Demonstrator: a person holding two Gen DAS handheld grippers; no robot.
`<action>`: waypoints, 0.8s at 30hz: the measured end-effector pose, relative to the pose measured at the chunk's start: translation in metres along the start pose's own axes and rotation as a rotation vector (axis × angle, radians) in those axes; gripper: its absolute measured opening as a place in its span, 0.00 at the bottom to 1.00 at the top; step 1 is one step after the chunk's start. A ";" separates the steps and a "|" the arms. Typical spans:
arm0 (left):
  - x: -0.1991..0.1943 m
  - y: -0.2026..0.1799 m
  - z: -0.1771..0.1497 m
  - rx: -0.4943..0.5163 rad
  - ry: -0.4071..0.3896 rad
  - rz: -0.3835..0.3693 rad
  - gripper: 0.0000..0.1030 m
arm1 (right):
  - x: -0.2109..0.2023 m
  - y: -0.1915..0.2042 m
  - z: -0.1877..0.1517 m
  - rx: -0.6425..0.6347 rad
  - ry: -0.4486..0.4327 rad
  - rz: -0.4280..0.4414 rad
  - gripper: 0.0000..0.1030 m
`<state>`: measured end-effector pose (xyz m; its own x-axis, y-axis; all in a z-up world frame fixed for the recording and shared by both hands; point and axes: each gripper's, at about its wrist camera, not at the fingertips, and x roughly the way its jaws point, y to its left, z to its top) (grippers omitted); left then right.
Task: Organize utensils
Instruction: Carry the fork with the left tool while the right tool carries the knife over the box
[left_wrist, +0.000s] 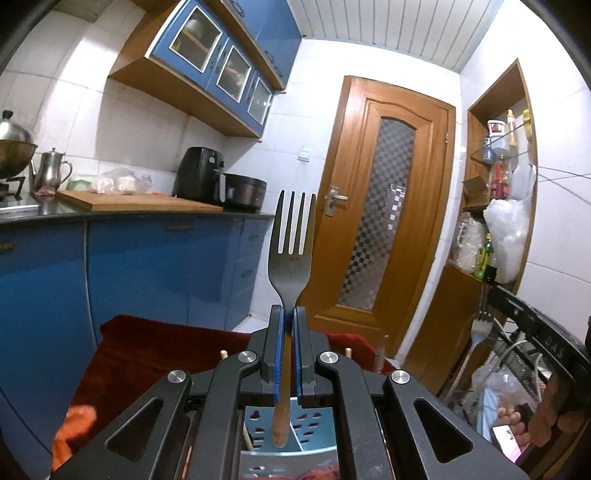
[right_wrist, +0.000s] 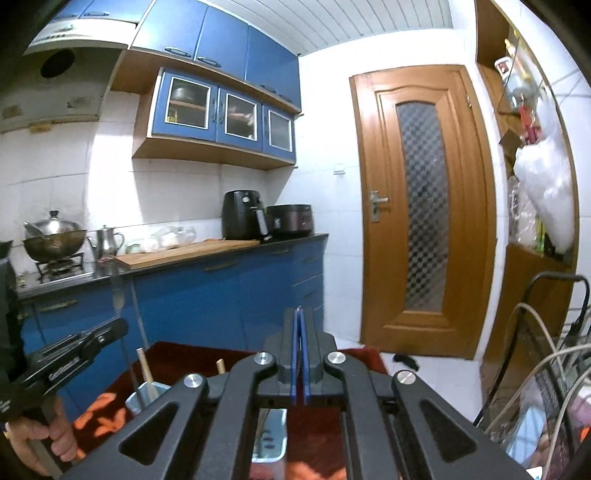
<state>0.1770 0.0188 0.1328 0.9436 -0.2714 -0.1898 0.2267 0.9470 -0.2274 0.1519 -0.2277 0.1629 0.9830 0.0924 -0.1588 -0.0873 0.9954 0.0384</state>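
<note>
The left gripper (left_wrist: 289, 314) is clamped on the neck of a wooden-handled fork (left_wrist: 291, 251), holding it upright with its tines up (its handle end hangs just above the blue perforated utensil holder (left_wrist: 314, 432)). The right gripper (right_wrist: 299, 314) is closed with its blue pads together and nothing between them. The holder stands on a red cloth (left_wrist: 155, 343).

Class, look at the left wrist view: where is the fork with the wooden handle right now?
The fork stands upright at centre frame, pinched by the left gripper, tines up, its handle hanging over the blue holder below.
</note>
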 end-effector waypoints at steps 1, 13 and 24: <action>0.002 0.001 -0.001 0.002 -0.002 0.003 0.04 | 0.004 0.001 0.001 -0.009 -0.004 -0.014 0.03; 0.024 0.014 -0.019 -0.023 0.012 -0.013 0.04 | 0.048 0.011 -0.013 -0.068 0.021 -0.074 0.03; 0.042 0.021 -0.042 -0.031 0.080 0.006 0.05 | 0.076 0.016 -0.044 -0.059 0.131 -0.020 0.04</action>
<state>0.2110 0.0201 0.0801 0.9222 -0.2795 -0.2671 0.2120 0.9434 -0.2551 0.2180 -0.2036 0.1077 0.9556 0.0710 -0.2861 -0.0811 0.9964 -0.0236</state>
